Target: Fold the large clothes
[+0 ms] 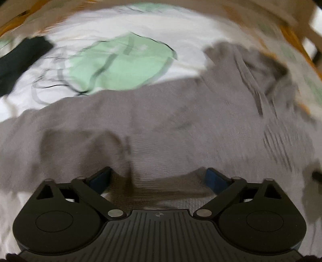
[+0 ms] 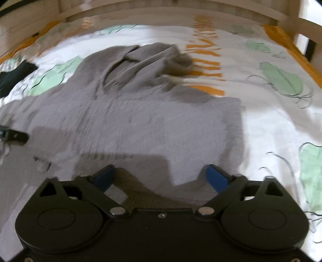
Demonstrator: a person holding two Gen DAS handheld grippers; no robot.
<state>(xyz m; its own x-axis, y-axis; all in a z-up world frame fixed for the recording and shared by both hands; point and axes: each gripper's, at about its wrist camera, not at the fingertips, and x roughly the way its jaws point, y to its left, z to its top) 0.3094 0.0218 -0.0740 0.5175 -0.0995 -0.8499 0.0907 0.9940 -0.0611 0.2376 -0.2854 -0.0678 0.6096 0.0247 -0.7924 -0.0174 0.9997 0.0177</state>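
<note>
A large grey knit sweater (image 1: 161, 112) lies spread on a bed, blurred in the left wrist view. Its ribbed collar (image 2: 138, 60) lies at the far end and its right side edge (image 2: 239, 125) runs straight. My left gripper (image 1: 158, 175) hovers over the near edge of the sweater, jaws wide apart, blue pads (image 1: 100, 178) clear of the cloth. My right gripper (image 2: 161, 171) stands equally wide over the sweater's (image 2: 140, 125) near right corner, with fabric beneath the gap but nothing pinched. A black part, perhaps the other gripper (image 2: 14, 137), shows at the left edge.
The bedsheet (image 2: 267, 125) is white with green leaf prints and orange marks. A dark garment (image 1: 18, 60) lies at the far left, also the dark garment (image 2: 16, 74) in the right wrist view. A wooden bed frame (image 2: 161, 12) borders the far side.
</note>
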